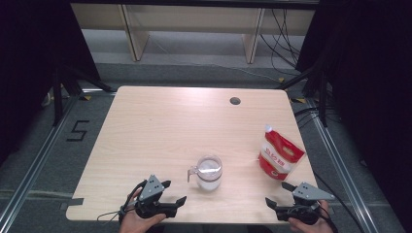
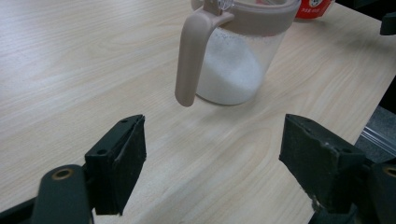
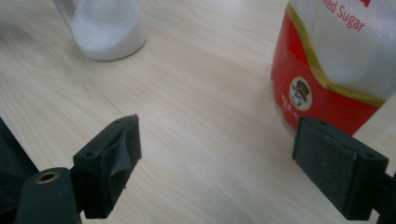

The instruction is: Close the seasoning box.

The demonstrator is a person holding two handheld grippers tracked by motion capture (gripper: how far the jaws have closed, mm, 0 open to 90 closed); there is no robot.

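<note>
Spreading across most of the high view is one pale wooden table (image 1: 160, 131), with a single round cable hole (image 1: 235, 101) near its far edge. On the dark floor to the table's left, black tape strips form the numeral "5" (image 1: 77, 130).

One sugar bag (image 1: 279, 155) stands toward the table's right side, red and white with a yellow band. In the right gripper view the bag (image 3: 336, 60) shows the printed word "Sugar" in red, with cut-off letters before it that cannot be read fully, and a small round emblem of a figure in a top hat; white writing beside the emblem is too small to read. On the side seen from the high view there is white lettering on red, also too blurred to make out.

One clear jar (image 1: 209, 173) with a beige rim and handle stands near the table's front middle, well apart from the bag; it is partly filled with white granules. In the left gripper view the jar (image 2: 233, 65) stands upright, its handle toward the camera, bearing no label that can be seen.

Two grippers are held at the front edge, one in each hand. The left gripper (image 1: 173, 193) has its jaws wide apart with nothing between them, near the jar but not touching it. The right gripper (image 1: 279, 193) likewise has its jaws spread and empty, just in front of the bag.
</note>
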